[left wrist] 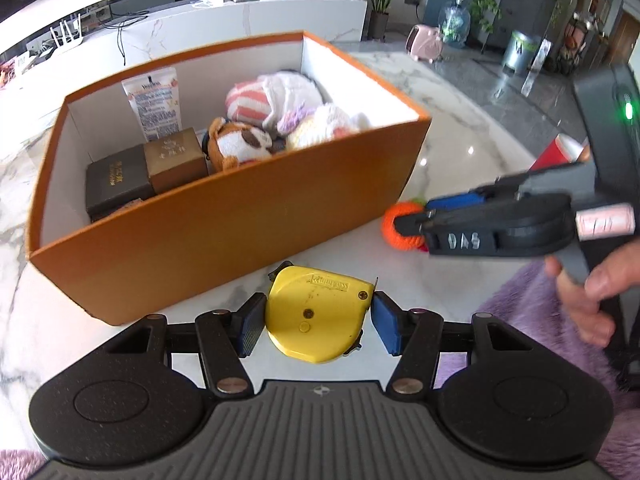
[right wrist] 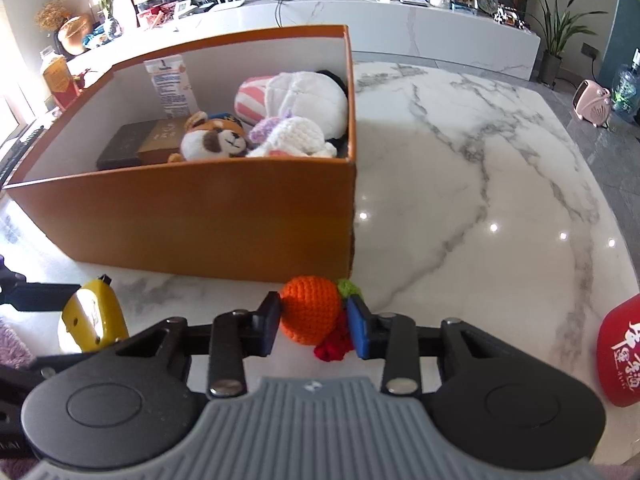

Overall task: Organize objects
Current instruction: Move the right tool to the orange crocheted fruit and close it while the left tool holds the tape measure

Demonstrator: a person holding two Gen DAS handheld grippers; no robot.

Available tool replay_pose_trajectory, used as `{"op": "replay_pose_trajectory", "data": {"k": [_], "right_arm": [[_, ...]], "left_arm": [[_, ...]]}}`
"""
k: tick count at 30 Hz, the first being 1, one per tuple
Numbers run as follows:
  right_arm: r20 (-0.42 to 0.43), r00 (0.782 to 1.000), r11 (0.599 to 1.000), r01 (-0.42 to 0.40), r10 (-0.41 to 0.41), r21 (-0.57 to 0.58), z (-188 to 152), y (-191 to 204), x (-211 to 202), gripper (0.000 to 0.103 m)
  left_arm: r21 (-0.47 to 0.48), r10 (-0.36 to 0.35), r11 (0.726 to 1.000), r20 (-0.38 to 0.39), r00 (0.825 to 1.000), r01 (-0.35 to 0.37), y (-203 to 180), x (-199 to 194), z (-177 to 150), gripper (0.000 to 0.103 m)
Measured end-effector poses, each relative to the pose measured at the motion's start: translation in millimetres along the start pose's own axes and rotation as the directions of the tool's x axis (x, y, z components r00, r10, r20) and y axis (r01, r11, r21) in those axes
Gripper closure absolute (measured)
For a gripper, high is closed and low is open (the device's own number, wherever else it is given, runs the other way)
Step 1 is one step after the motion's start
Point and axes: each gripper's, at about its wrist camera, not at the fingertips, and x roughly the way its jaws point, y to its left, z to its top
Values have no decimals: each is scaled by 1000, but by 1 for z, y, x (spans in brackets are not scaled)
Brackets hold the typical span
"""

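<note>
My left hand-held gripper (left wrist: 320, 320) grasps a yellow tape measure (left wrist: 318, 316) between its two blue pads, one pad pressed to each side; embossed lettering along the case's top edge is too small to read. It sits just in front of the near wall of an open orange box (left wrist: 224, 224) standing on a white marble table (right wrist: 460, 184). My right hand-held gripper (right wrist: 313, 322) has its pads against an orange crocheted ball (right wrist: 310, 310) with a green tuft and a red tuft, low over the table just off the box's near right corner, so it is clenched on the ball. In the left view that tool's side shows pale block markings I cannot make out. Inside the box lie a brown-and-white plush animal (right wrist: 216, 138), a white plush with pink stripes (left wrist: 276, 98), a white and lilac crocheted toy (left wrist: 320, 124), a gold carton (left wrist: 176, 160) and a dark carton (left wrist: 116, 182), both with gold characters too fine to read, and a white tube (left wrist: 154, 102) of dense blue print leaning on the far wall. At the table's right edge sits a red object (right wrist: 620, 348) with large white Chinese characters.
</note>
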Motion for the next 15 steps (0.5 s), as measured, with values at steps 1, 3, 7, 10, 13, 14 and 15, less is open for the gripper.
{"op": "replay_pose_trajectory", "data": {"k": [1, 3, 7, 10, 13, 14, 15], "right_arm": [[4, 1000, 1000, -4, 4, -5, -1, 2, -4, 66], [14, 1000, 1000, -8, 9, -14, -2, 5, -14, 85], [39, 998, 999, -50, 50, -14, 1, 8, -38, 103], [52, 998, 998, -37, 40, -47, 4, 13, -47, 103], [24, 997, 997, -71, 72, -40, 3, 15, -43, 96], [17, 996, 996, -81, 82, -34, 1, 18, -41, 92], [7, 995, 994, -100, 100, -32, -1, 21, -38, 79]], "left_arm": [[-10, -5, 1000, 7, 1000, 6, 0, -5, 2, 36], [-22, -6, 1000, 21, 1000, 7, 0, -16, 5, 37], [-40, -12, 999, 56, 998, 14, 2, -35, 12, 37], [-46, 4, 999, 70, 998, -1, 6, -41, 15, 37], [-45, 44, 998, 45, 998, -42, 10, -40, 11, 37], [-50, 48, 998, 30, 998, -47, 13, -38, 7, 37], [-59, 52, 997, 16, 999, -51, 16, -34, 4, 37]]}}
